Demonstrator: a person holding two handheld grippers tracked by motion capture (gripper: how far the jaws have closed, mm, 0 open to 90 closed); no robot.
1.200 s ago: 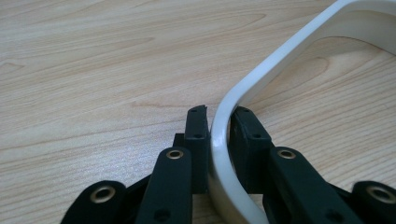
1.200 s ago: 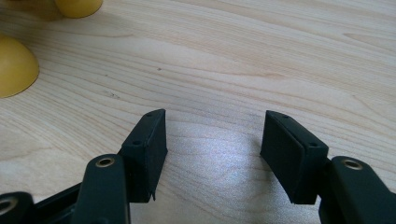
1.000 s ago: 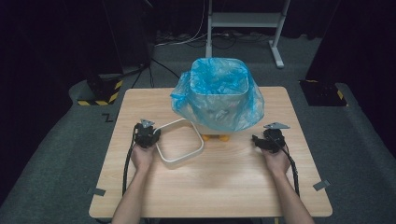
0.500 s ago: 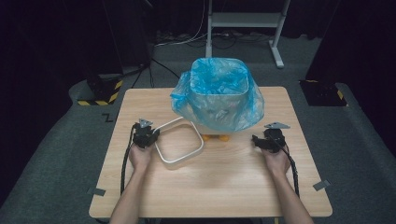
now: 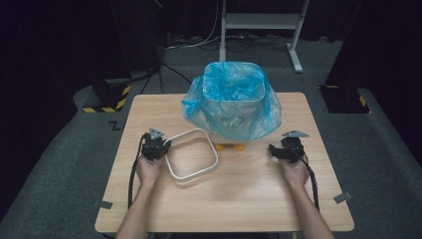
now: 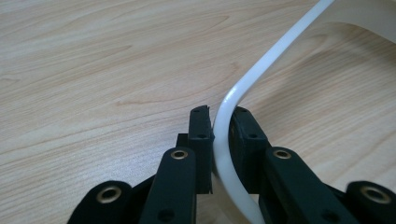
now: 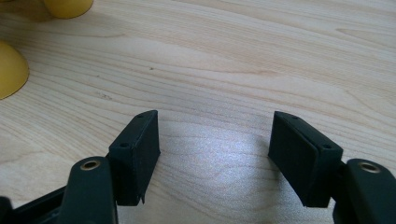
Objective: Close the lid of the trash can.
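Observation:
A white square ring (image 5: 210,147) lies on the wooden table (image 5: 249,199), in front and left of a white bin (image 5: 234,99) lined with a blue plastic bag. My left gripper (image 5: 161,147) is at the ring's left corner and shut on it. The left gripper view shows the white ring (image 6: 261,65) pinched between the black pads (image 6: 201,128). My right gripper (image 5: 272,149) rests at the right, pointing left toward the bin's base. It stands open over bare wood (image 7: 215,126). Its jaws have just been opening, with nothing between them.
Yellow rounded feet (image 5: 229,146) show under the bin's front, and one yellow foot (image 7: 9,70) is at the left of the right gripper view. Both forearms come in from the table's near edge. Bits of tape (image 5: 343,197) mark the table's near corners.
The left gripper and the ring's corner have shifted slightly toward the person. The right hand has kept still.

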